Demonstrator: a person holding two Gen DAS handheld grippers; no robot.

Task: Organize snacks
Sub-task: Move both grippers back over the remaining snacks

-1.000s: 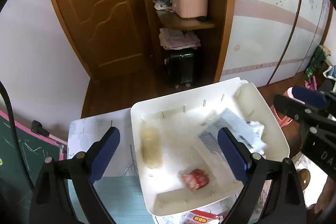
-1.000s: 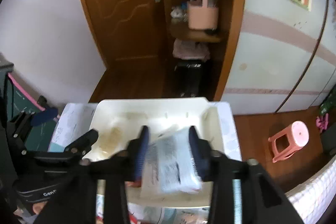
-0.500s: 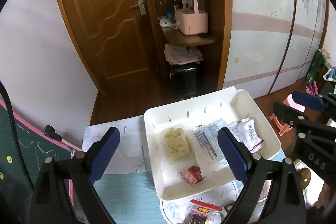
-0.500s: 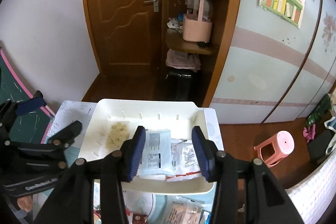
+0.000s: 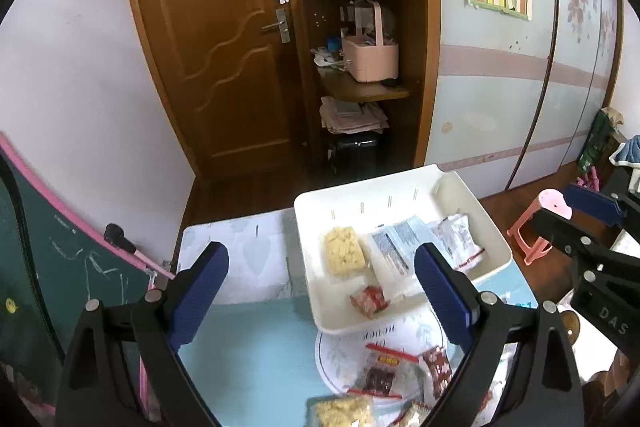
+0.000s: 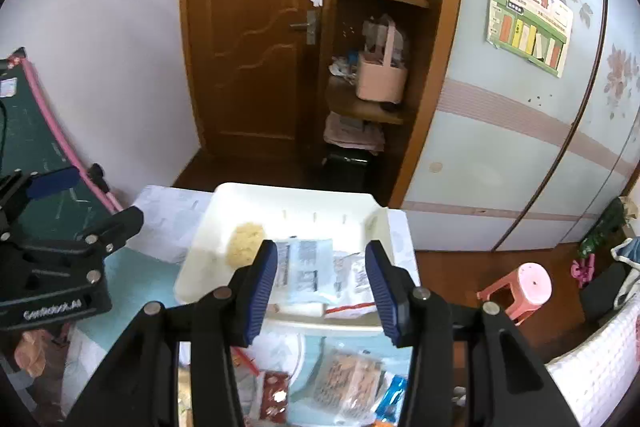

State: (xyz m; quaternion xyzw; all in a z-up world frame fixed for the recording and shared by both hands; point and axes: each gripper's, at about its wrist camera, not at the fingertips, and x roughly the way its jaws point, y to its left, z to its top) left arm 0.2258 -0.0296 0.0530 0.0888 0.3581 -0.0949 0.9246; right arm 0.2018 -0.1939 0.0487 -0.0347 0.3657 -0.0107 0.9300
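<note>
A white bin [image 5: 460,195] stands on the table and holds a yellow puffed-snack pack [image 5: 344,253], a pale blue packet [image 5: 396,251], a white packet [image 5: 458,239] and a small red packet [image 5: 370,301]. The bin also shows in the right wrist view [image 6: 296,199] with the blue packet [image 6: 310,269]. My left gripper [image 5: 320,291] is open and empty, above the table in front of the bin. My right gripper [image 6: 322,287] is open and empty, held above the bin's near edge. Several loose snack packs lie on a floral plate [image 5: 340,351] nearer to me.
A blue mat [image 5: 256,351] covers the table. A chalkboard [image 5: 44,259] stands at the left. A pink stool [image 6: 524,287] is on the floor to the right. A wooden door [image 5: 216,39] and shelf nook [image 5: 360,91] are behind.
The right gripper let go of the pale blue packet into the bin and opened. Both grippers pulled back and up, so the bin looks smaller and the plate of snacks came into view.
</note>
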